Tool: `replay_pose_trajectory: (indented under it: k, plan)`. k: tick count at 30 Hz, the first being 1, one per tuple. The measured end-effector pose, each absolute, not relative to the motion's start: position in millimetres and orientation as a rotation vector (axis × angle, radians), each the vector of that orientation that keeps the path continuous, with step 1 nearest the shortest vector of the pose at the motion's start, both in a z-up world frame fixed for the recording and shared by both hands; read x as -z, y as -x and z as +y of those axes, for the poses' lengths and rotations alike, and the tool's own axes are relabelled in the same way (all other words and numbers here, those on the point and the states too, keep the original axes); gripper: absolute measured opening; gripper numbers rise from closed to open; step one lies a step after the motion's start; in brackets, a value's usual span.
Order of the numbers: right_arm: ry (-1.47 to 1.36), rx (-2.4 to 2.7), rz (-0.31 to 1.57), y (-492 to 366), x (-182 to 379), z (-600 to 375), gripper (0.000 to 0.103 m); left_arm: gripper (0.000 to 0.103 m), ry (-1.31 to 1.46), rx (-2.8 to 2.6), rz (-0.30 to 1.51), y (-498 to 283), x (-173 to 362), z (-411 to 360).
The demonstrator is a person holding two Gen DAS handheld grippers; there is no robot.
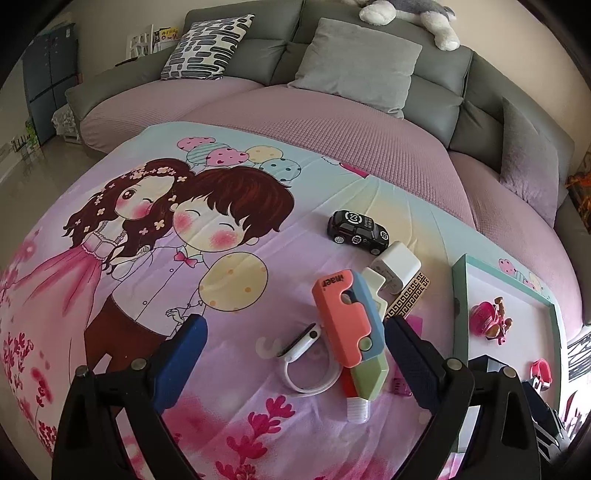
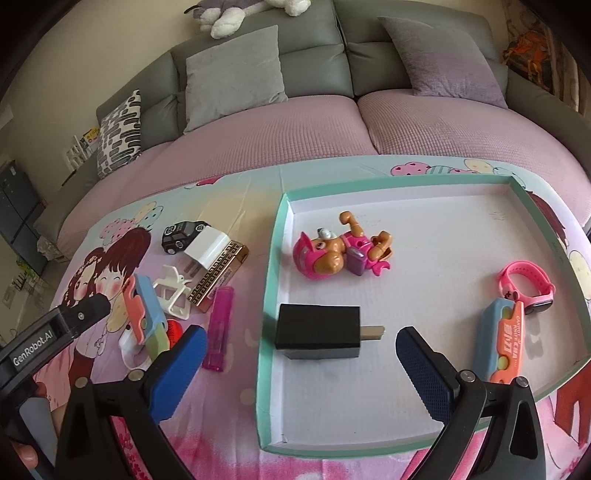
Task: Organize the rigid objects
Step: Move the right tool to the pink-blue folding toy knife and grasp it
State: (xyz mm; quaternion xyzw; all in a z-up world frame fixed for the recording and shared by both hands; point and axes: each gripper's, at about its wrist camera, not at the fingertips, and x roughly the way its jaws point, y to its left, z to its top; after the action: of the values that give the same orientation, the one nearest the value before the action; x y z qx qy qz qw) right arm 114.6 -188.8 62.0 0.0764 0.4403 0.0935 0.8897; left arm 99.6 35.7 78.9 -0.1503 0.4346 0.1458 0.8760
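My left gripper (image 1: 295, 341) is open above a white watch (image 1: 301, 349) and an orange-blue toy knife (image 1: 349, 321) on the cartoon cloth. A white charger (image 1: 397, 266), a patterned gold box (image 1: 408, 295) and a black toy car (image 1: 358, 230) lie beyond. My right gripper (image 2: 301, 349) is open and empty over the teal-rimmed tray (image 2: 271, 280), just above a black charger (image 2: 319, 330). The tray also holds a pink pup toy (image 2: 332, 253), a pink watch (image 2: 528, 286) and another toy knife (image 2: 500, 338). A pink lighter (image 2: 219, 328) lies left of the tray.
The cloth covers a pink mattress pad (image 1: 332, 122) on a grey sofa (image 1: 436, 81) with cushions and a plush toy (image 1: 406, 14). A white clip (image 2: 171, 295) and a red item (image 2: 173, 330) sit among the loose pile. The left gripper's arm (image 2: 55, 328) shows in the right wrist view.
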Motion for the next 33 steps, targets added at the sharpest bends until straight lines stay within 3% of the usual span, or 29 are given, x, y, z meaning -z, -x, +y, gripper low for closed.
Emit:
replay_pose_trajectory:
  k: [33]
  plan:
    - [-0.129,-0.381,0.84,-110,-69,-122,0.103,0.097,0.42,-0.302,0.992,-86,-38,89]
